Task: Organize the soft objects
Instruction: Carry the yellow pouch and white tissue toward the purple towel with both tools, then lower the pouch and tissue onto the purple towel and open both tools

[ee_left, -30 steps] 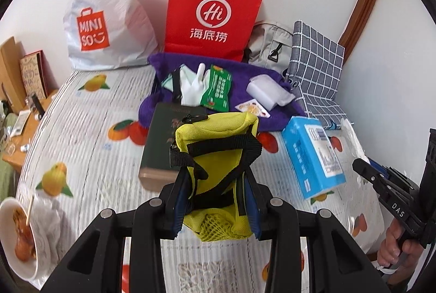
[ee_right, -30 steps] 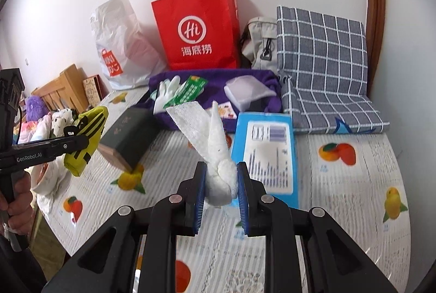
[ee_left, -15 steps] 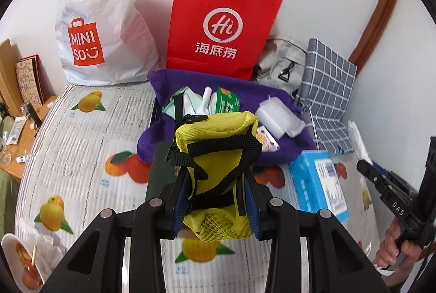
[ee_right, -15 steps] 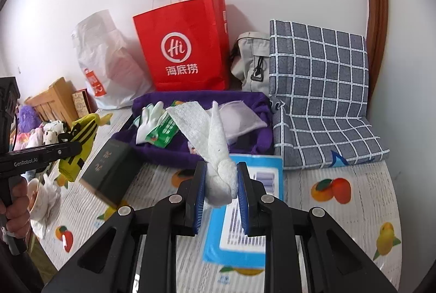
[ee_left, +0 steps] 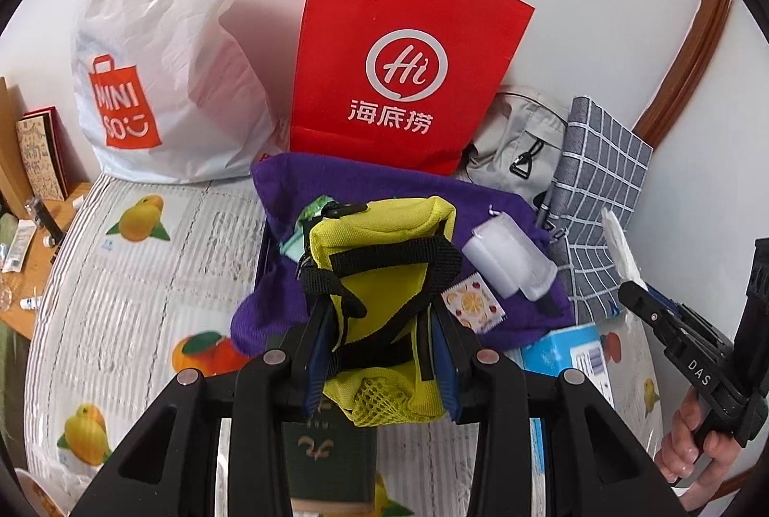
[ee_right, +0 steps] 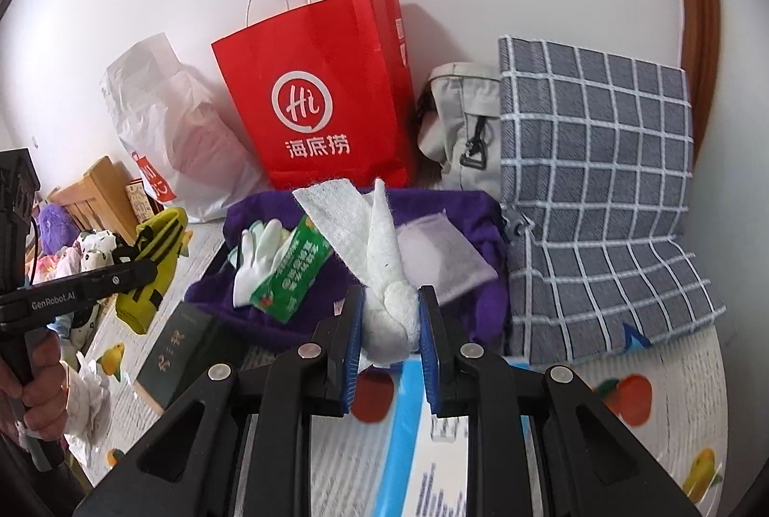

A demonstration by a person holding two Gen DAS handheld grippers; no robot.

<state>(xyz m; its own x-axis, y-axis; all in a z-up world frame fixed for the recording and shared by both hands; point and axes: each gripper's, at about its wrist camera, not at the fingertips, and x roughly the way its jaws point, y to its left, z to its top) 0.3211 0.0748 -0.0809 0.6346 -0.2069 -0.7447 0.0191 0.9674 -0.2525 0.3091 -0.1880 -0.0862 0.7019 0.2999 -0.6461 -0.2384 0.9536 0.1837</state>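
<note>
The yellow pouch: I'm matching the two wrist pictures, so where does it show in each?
Left wrist view: the yellow pouch fills the centre, clamped in the left tool, in front of the purple cloth.
Right wrist view: the pouch is at the left edge, small, held sideways.
Shared landmark: the red paper bag against the wall.

The right tongs (ee_right: 389,339) pinch a white cloth (ee_right: 379,262) above the purple fabric bin (ee_right: 476,223), which holds white gloves (ee_right: 254,252) and a green packet (ee_right: 293,271). The left tongs (ee_right: 139,271) grip a yellow pouch (ee_right: 154,267).
</note>
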